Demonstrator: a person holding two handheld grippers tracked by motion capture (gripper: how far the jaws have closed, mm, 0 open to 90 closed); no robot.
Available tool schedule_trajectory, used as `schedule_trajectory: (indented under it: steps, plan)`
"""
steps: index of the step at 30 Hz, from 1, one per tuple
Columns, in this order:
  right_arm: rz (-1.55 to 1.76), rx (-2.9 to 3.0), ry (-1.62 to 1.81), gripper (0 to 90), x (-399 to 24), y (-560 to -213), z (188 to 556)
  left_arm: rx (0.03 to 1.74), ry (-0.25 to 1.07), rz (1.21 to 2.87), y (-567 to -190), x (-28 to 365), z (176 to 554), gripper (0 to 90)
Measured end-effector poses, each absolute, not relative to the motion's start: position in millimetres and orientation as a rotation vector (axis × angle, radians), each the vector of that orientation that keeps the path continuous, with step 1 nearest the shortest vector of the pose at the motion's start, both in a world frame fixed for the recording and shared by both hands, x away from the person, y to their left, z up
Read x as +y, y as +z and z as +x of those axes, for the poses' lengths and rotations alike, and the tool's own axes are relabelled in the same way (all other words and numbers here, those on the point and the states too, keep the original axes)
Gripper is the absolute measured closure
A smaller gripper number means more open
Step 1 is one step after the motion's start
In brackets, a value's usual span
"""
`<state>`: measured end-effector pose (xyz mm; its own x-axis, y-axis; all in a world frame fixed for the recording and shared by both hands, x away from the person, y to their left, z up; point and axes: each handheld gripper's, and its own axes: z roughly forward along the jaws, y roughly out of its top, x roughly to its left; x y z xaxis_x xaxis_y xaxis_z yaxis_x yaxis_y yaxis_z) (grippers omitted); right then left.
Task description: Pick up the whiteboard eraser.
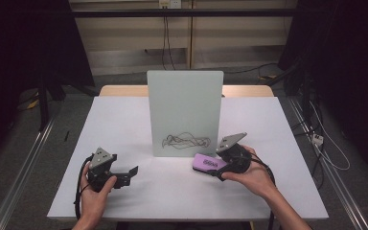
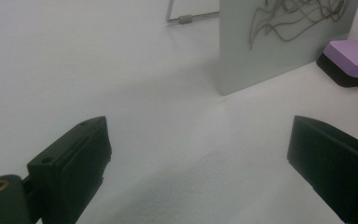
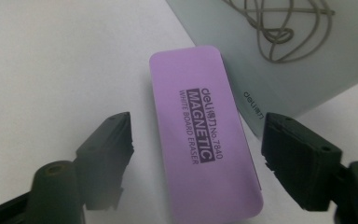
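My right gripper [image 3: 196, 154] straddles the purple eraser [image 3: 204, 140], which lies flat on the table [image 1: 124, 129] just in front of the scribbled whiteboard [image 1: 185, 112]. Its jaws are still apart, with a gap on each side and no pinch yet. I'd centre over the long edges before squeezing (the board is very close). My left gripper [image 2: 196, 158] idles spread wide.

eraser [image 3: 205, 135]: "deli MAGNETIC WHITE BOARD ERASER No.7840"; whiteboard [image 3: 279, 79]: "deli"
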<state>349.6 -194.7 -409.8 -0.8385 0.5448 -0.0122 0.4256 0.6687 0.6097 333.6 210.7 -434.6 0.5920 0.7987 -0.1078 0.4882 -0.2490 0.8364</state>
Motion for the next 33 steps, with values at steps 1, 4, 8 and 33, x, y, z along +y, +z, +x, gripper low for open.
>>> schedule_trajectory:
  steps: [1, 4, 8, 33]
  plan:
    - [0.766, 2.705, 0.892, 27.2, -192.8, -409.6, 351.3, 1.032, 0.425, 1.909, -434.7, 210.9, 333.8, 6.0]
    - [0.7, 2.737, 0.827, 27.3, -187.5, -407.6, 356.2, 1.031, 0.411, 1.91, -435.2, 210.4, 333.6, 6.3]
    - [0.671, 2.772, 0.824, 32.6, -182.5, -405.8, 362.8, 1.027, 0.412, 1.91, -434.8, 210.2, 333.4, 6.2]
    - [0.615, 2.88, 0.78, 41.1, -176.6, -423.9, 378.4, 0.992, 0.417, 1.903, -433.0, 210.7, 332.9, 6.0]
